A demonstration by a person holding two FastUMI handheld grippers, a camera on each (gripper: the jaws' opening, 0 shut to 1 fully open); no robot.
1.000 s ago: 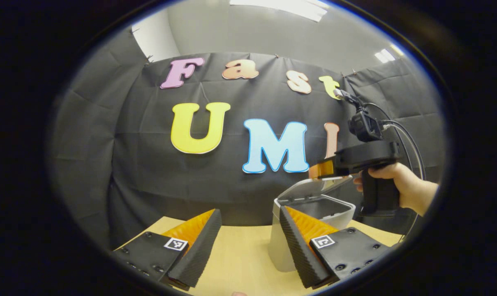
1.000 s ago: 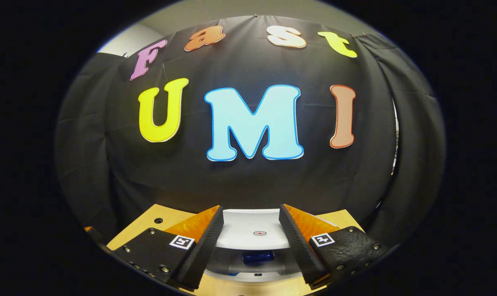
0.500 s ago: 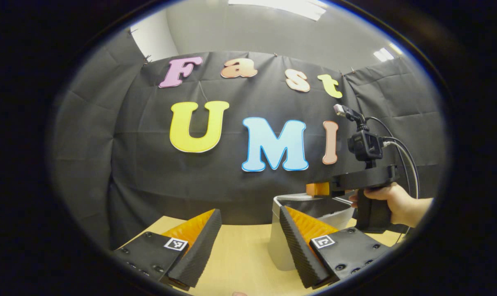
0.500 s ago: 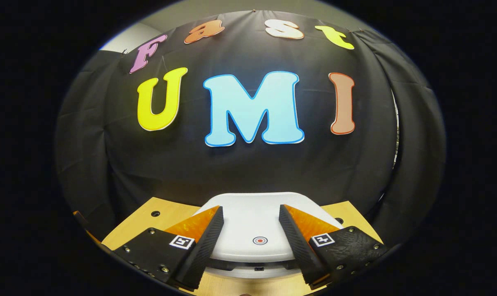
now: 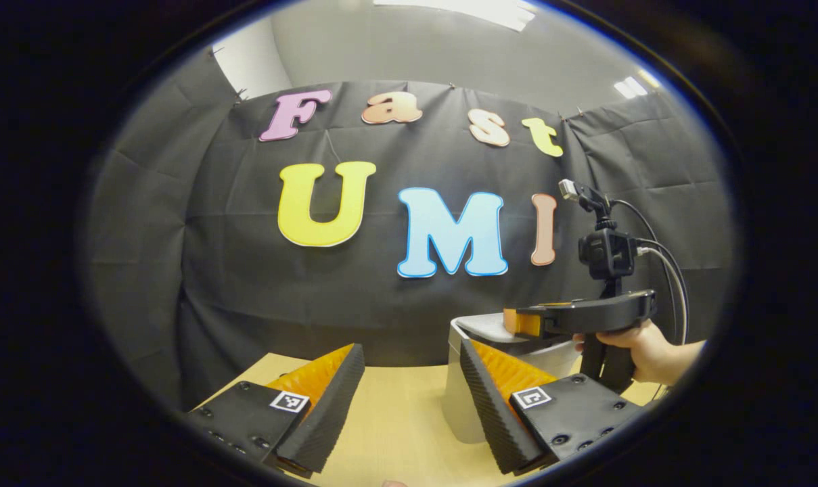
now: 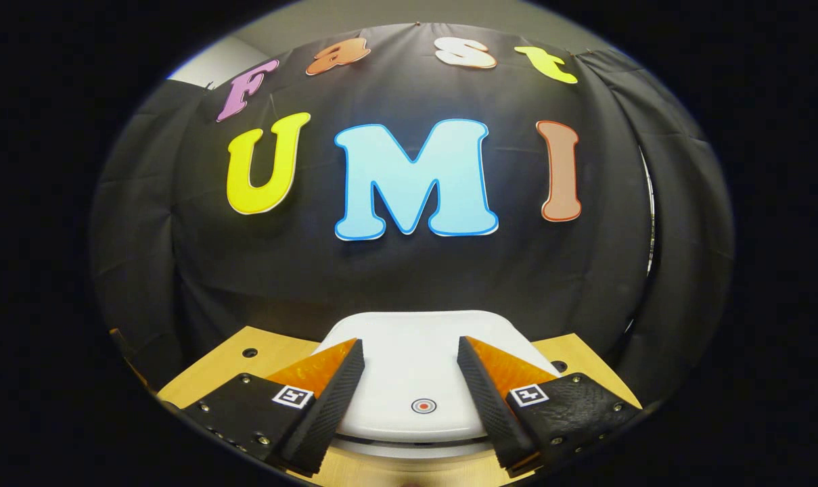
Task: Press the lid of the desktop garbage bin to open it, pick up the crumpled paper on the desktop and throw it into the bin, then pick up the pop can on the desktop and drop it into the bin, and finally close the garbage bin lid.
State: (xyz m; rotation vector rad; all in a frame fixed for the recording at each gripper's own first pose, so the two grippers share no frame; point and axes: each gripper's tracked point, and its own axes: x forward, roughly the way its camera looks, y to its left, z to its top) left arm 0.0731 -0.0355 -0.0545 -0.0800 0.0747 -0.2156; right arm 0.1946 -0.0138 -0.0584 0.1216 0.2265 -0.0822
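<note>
You're pressing the right gripper (image 6: pixel 409 358), fingers spread and empty, onto the lid (image 6: pixel 415 365), which is now lying flat where it was propped open, so the bin (image 5: pixel 459 406) is closing while your left gripper (image 5: pixel 409 368) is hanging open beside it.

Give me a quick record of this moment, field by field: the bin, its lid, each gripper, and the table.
bin: white garbage bin standing on the table
lid: lid down flat, red ring mark near its front edge
right gripper: right gripper open, over the lid, hand on its handle
left gripper: left gripper open, holding nothing, beside the bin
table: light wooden table
</note>
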